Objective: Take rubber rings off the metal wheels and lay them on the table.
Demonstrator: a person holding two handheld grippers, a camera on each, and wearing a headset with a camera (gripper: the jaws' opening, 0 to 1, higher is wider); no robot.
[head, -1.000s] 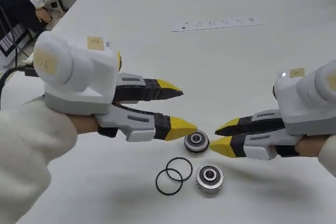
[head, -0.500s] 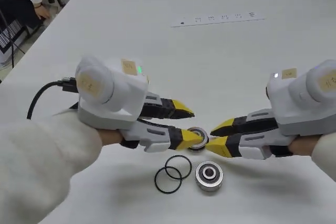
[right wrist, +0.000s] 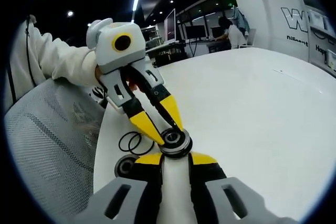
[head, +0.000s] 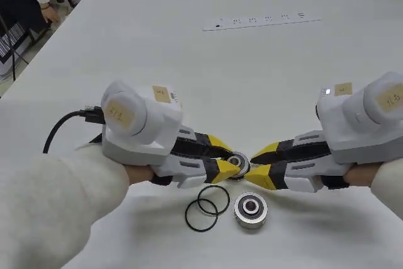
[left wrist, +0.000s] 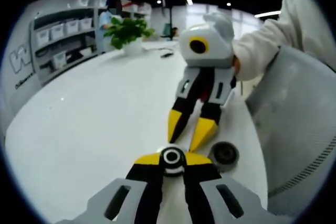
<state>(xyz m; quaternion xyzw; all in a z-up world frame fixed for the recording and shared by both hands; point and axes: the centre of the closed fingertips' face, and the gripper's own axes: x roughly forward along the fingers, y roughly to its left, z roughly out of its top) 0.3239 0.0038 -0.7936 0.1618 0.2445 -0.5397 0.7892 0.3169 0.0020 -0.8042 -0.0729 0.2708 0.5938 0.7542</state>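
Centre frame, left tongs (head: 231, 159) pinch a metal wheel (head: 238, 161); right tongs (head: 253, 164), narrowly parted, meet it, grip unclear.

— The wheel (head: 238, 162) between the fingers (head: 227, 169)?
— Shiny metal, dark centre. The fingers look like smooth yellow plastic.
— And the rings (head: 208, 208) just beside them?
— Matt black rubber, on a smooth, matt white tabletop (head: 264, 86).

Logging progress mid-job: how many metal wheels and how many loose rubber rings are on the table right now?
Metal wheels: 2
Loose rubber rings: 2
Total: 4
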